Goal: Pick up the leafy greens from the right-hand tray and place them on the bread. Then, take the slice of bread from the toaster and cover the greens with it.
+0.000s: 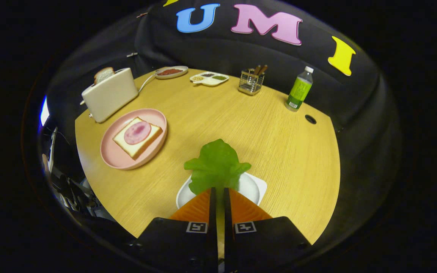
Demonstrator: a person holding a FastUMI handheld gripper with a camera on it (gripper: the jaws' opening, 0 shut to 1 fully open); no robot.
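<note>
Far left: toaster (pixel 109 94) at the table's back edge, one bread slice (pixel 103 74) standing up out of its slot, ready for the later covering step. Just ahead of it, a pink plate (pixel 109 151) carries the base bread (pixel 135 146), topped by a round slice of meat (pixel 137 132); face up, so the greens can go straight on top. Centre: gripper (pixel 218 189) clenched on the leafy greens (pixel 217 165), both fingers pressing the near edge of the leaf, the rest fanning out beyond the tips. The leaf hangs over the white tray (pixel 257 187), seemingly just lifted off it; contact with the tray cannot be told. Judgement: pick done, carry to the plate not yet begun. Farther back: small dishes (pixel 209 78), a wire caddy (pixel 250 82). Right: green bottle (pixel 299 90), well apart from the work.
</note>
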